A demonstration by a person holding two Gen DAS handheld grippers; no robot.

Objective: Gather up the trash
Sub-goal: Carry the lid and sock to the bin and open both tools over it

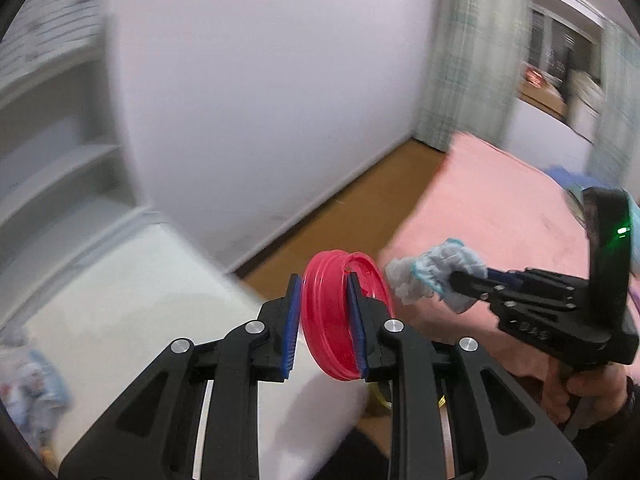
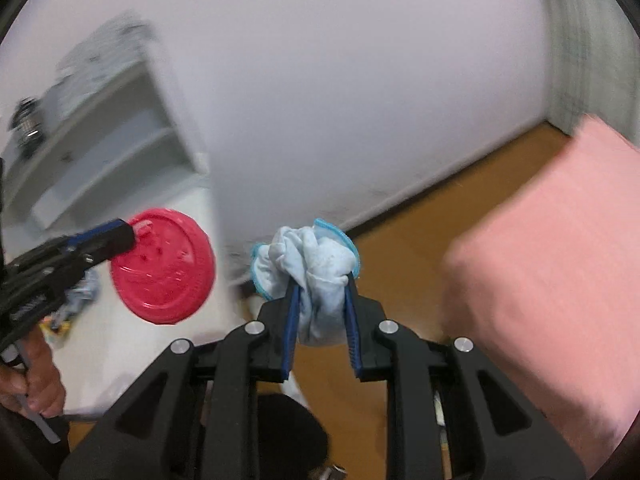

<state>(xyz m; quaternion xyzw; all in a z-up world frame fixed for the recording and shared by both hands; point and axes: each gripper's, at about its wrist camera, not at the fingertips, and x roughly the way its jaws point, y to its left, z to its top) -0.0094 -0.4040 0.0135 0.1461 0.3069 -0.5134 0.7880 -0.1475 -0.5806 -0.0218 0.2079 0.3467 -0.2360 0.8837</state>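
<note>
My left gripper [image 1: 325, 286] is shut on a round red plastic lid [image 1: 340, 320], held on edge in the air above a white table [image 1: 140, 300]. The lid also shows face-on in the right wrist view [image 2: 164, 266], with the left gripper [image 2: 128, 234] gripping its rim. My right gripper [image 2: 322, 286] is shut on a crumpled pale blue and white cloth wad [image 2: 310, 264], held above the floor. That wad [image 1: 432, 274] and the right gripper [image 1: 460, 280] show to the right in the left wrist view.
A pink bed [image 2: 560, 260] is on the right, brown floor [image 2: 440, 220] between it and the white wall. A white shelf unit [image 1: 48, 152] stands at the left. Some crumpled wrappers [image 1: 28, 384] lie on the white table's near left.
</note>
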